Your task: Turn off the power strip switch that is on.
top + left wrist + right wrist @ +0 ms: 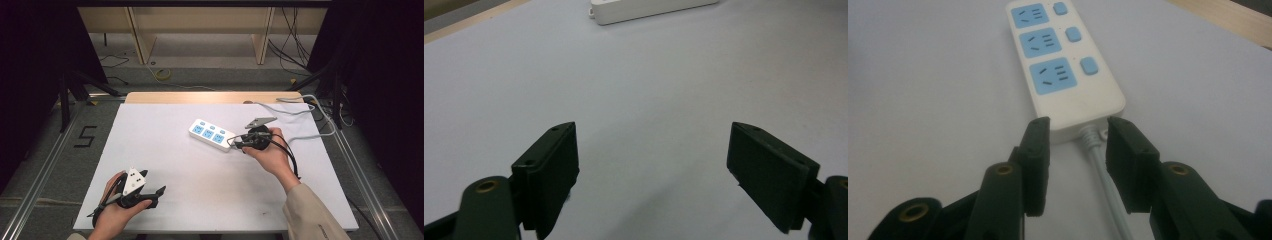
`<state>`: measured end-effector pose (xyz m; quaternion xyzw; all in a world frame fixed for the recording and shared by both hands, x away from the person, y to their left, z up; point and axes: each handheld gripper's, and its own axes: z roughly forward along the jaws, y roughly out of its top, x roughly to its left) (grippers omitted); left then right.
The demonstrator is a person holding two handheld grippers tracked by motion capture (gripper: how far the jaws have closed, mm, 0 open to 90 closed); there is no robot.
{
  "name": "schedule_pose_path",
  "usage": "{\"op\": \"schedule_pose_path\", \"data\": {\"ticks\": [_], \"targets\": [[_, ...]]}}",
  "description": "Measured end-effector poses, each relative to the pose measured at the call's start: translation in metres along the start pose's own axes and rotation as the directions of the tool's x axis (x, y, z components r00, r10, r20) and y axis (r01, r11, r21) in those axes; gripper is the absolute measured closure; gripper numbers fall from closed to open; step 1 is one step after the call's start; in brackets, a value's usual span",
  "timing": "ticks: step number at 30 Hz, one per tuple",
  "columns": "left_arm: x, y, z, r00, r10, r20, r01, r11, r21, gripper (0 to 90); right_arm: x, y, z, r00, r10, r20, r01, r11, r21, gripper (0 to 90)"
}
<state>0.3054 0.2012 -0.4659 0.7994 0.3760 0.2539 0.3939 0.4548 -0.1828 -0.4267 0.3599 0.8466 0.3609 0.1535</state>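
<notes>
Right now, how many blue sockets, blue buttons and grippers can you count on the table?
Blue sockets on the power strip: 3
Blue buttons beside those sockets: 3
Grippers: 2, the left gripper and the right gripper
Total: 8

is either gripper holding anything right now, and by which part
Nothing is held. The right gripper stands open astride the power strip's cord; the left gripper is open.

black "5" marked on the floor [86, 136] left of the table [165, 165]
</notes>
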Motion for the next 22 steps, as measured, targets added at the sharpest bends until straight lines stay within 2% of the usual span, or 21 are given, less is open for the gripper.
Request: {"op": "schedule_pose_path", "data": {"ticks": [8, 11, 14, 20, 22], "targets": [[0.001, -0.001, -0.001, 1.0, 0.0, -0.004, 0.0, 1.0, 0.003, 20.7, 0.01, -0.033, -0.029, 0.9995, 0.011, -0.03, -0.012, 0.998, -0.054, 56.2], [0.002, -0.001, -0.001, 1.0, -0.004, -0.004, 0.004, 1.0, 0.002, 20.7, 0.015, -0.052, -0.041, 0.9991, 0.013, -0.041, -0.016, 0.996, -0.082, 53.8], [0.002, -0.001, 0.0, 1.0, -0.006, -0.007, 0.006, 1.0, 0.002, 20.7, 0.017, -0.07, -0.05, 0.9977, 0.036, -0.057, -0.042, 0.993, -0.108, 51.3], [0.002, 0.0, 0.0, 0.9999, -0.01, -0.009, 0.01, 0.9999, 0.003, 20.6, 0.02, -0.107, -0.067, 0.9973, 0.05, -0.054, -0.061, 0.973, -0.223, 42.9], [0.002, 0.0, 0.001, 0.9999, -0.007, -0.007, 0.007, 1.0, 0.005, 20.6, 0.02, -0.114, -0.069, 0.9967, 0.06, -0.055, -0.071, 0.971, -0.227, 41.0]]}}
